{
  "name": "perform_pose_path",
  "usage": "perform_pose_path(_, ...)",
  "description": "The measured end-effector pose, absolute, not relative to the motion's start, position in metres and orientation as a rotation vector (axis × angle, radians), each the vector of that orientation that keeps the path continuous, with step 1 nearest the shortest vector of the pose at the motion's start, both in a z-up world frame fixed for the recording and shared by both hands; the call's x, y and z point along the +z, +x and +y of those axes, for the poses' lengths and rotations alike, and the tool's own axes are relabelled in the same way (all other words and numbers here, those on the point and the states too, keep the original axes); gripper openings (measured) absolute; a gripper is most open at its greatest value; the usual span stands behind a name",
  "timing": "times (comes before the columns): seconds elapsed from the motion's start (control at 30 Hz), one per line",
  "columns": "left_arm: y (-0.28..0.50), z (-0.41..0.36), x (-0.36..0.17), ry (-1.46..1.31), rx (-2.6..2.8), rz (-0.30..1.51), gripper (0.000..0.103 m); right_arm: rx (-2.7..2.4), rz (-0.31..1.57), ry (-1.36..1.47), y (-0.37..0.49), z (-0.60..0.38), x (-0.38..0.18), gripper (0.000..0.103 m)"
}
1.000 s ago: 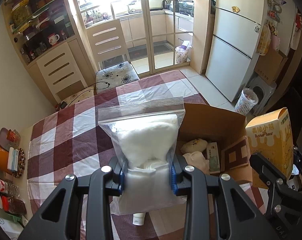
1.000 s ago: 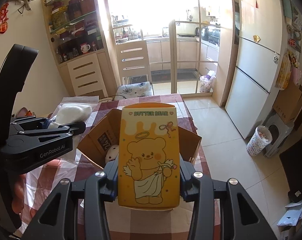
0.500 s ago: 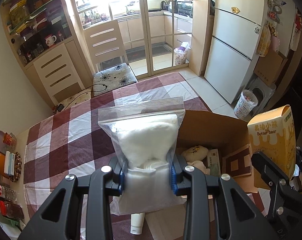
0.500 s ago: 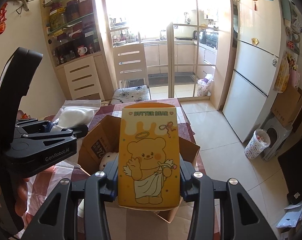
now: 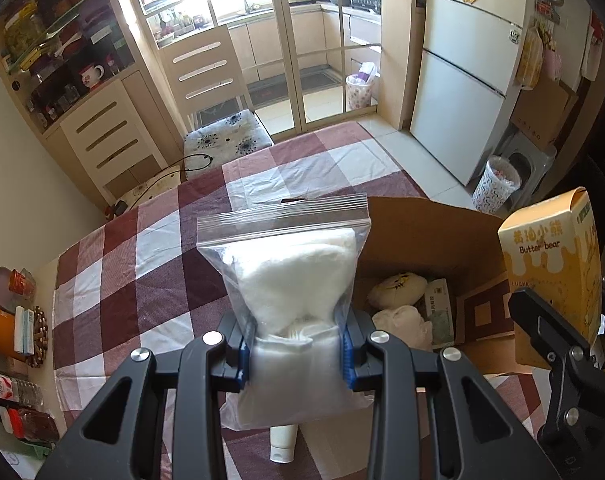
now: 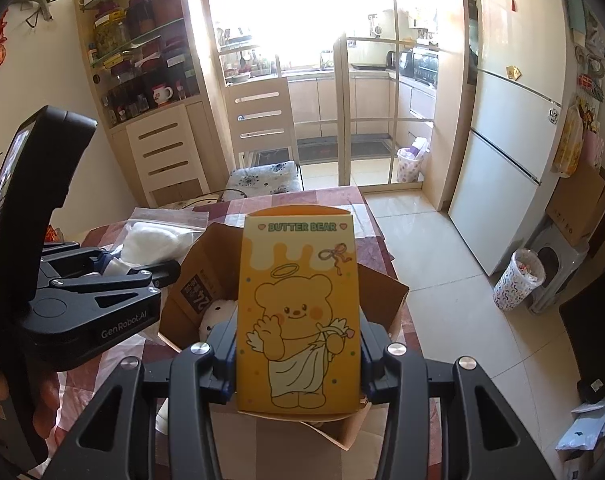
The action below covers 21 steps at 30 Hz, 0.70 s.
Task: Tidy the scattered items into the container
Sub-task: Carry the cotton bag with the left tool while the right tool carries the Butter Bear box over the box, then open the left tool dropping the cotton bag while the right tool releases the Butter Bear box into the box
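Observation:
My left gripper [image 5: 294, 352] is shut on a clear zip bag of white cotton [image 5: 290, 276] and holds it upright above the checkered table, left of the open cardboard box [image 5: 430, 236]. My right gripper [image 6: 298, 364] is shut on a yellow Butter Bear box [image 6: 298, 312], held upright over the cardboard box [image 6: 190, 280]. The yellow box also shows at the right of the left wrist view [image 5: 554, 264], and the bag shows in the right wrist view [image 6: 150, 240]. Inside the cardboard box lie a plush toy [image 5: 398, 288], a white puff [image 5: 402, 320] and a small green packet [image 5: 438, 308].
A white tube [image 5: 282, 444] lies on the tablecloth [image 5: 142, 280] under the bag. Bottles and jars [image 5: 14, 332] stand along the table's left edge. A chair [image 5: 222, 136] stands at the far end. A fridge [image 6: 510, 148] and a patterned bin [image 6: 514, 280] are to the right.
Both grippers have risen with their loads and the view looks down more steeply; the cardboard box and table sit lower and farther. Both grips are unchanged.

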State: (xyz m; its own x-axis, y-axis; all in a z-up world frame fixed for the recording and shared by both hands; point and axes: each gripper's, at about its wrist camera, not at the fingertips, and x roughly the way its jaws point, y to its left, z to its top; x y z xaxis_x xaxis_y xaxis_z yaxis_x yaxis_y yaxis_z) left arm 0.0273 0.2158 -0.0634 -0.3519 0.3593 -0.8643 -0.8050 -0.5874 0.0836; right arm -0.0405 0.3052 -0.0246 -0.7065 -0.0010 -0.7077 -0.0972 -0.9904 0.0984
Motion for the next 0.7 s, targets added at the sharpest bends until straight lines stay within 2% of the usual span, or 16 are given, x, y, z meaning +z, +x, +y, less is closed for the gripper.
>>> perform_pose_path(0.7, 0.026, 0.242, -0.086, -1.160, 1.910, 0.785, 0.034, 2.817, 0.239, -1.238, -0.053, 0.313, -0.040, 0.045)
